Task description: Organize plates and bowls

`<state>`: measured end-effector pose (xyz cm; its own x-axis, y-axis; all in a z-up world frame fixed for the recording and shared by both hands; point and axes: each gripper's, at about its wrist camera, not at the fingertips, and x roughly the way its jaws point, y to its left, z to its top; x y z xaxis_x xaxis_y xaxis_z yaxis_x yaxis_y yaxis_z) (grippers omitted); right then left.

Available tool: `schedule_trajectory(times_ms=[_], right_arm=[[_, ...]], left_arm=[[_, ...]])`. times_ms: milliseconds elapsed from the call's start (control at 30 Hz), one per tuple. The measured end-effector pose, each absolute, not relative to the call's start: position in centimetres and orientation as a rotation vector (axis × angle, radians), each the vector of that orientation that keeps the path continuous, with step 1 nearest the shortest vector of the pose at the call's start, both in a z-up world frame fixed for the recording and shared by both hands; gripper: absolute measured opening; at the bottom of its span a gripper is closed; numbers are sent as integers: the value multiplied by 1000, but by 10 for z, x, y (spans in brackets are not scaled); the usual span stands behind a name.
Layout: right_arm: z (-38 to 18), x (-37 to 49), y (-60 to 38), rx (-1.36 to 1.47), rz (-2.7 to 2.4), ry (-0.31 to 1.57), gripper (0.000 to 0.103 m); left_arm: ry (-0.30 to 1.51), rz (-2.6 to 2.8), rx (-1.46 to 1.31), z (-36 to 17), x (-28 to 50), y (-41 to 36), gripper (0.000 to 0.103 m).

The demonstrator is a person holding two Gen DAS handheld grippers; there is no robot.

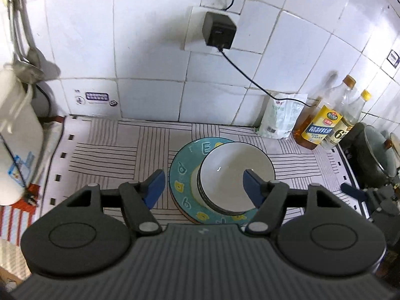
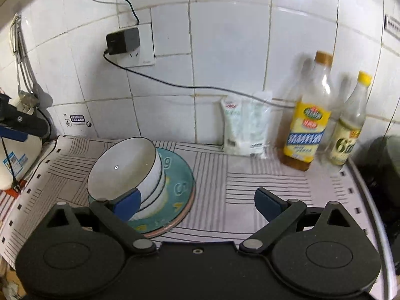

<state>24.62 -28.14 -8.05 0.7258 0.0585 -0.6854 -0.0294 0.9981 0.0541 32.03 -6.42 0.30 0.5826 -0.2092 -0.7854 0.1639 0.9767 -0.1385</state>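
Observation:
A stack of white bowls [image 1: 236, 175] with dark rims sits on a teal plate [image 1: 183, 172] with yellow marks, on the striped mat. My left gripper [image 1: 203, 187] is open and empty, held above and in front of the stack. In the right wrist view the bowl stack [image 2: 127, 170] leans on the teal plate [image 2: 180, 177] at the left. My right gripper [image 2: 197, 203] is open and empty, over bare mat just right of the plate, its left finger [image 2: 126, 205] in front of the bowls.
Two oil bottles [image 2: 307, 125] and a white bag [image 2: 246, 127] stand against the tiled wall at the right. A dark pot [image 1: 375, 150] is at the far right. A white appliance [image 1: 17, 135] stands at the left. A charger cable [image 2: 175, 85] runs along the wall.

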Motion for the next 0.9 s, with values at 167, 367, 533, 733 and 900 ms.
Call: schedule_trajectory(times_ms=[167,367,533,733,900], right_arm=[[-61,229,-288,0,66,739,99],[-39,208,-291,3,47,734,101],[-25,197,-292,-5,-37,762,101],[3,177,-297,15,-100,752,101],[21,156,-290,-36,-96,692,101]], left_arm=[[901,-165,-74,14,297,-66,73],[879,-113,-50,29,271,-65,83],[852,-112,-26,45,247,-66,95],[824,-76,7,59,222,-69,100],[806,-37,3,68,204,-66,101]])
